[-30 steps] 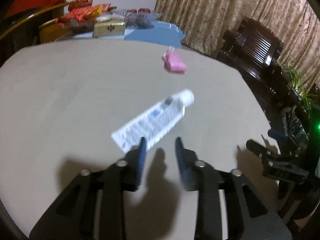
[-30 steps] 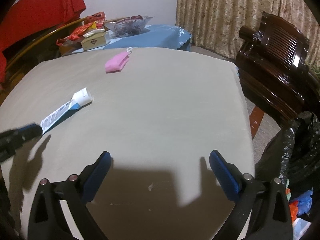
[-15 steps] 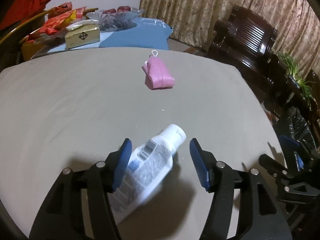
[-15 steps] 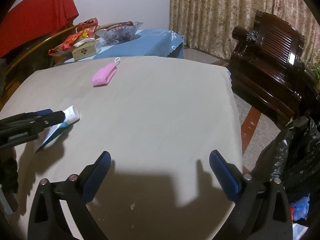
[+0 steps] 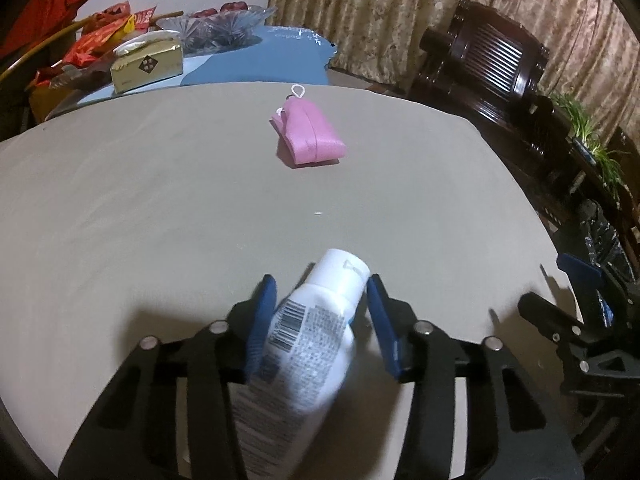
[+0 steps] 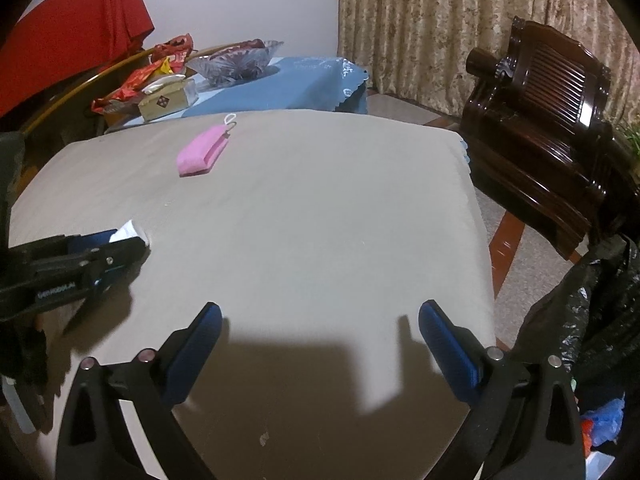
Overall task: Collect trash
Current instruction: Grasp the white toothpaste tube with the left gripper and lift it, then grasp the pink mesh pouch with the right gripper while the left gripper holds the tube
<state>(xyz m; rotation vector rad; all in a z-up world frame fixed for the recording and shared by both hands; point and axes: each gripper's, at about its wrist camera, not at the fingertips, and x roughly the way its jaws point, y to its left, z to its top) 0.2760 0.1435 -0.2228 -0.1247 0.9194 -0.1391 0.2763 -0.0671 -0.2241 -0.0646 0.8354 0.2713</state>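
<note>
Beige cloth covers the table (image 5: pixel 120 208) that we take as our landmark, and everything of ours sits on it or just off its edge. Off its right edge, low beside the dark wooden chair (image 6: pixel 552 120), hangs the black trash bag (image 6: pixel 580 312), with coloured scraps showing at its foot. Near the table's far edge lies a pink pouch (image 5: pixel 310 136) with a white loop, untouched.

We judge the step in hand to be the pick-up of the white tube (image 5: pixel 316 332): it lies near the table's near edge, cap pointing away, between the blue pads of our left gripper (image 5: pixel 322 308). The jaws stand narrowly apart around it; whether they already press it we cannot tell, since a gap seems to show at the right pad. Our right gripper (image 6: pixel 320 328) hovers wide open over the near right part of the table, holding nothing.

Next we would need to close firmly on the tube's body, lift, and carry it over the right edge to the bag.

Compared with half a second ago, the left jaws have narrowed and the tube sits deeper between them; a second ago it lay ahead of the fingertips.
</note>
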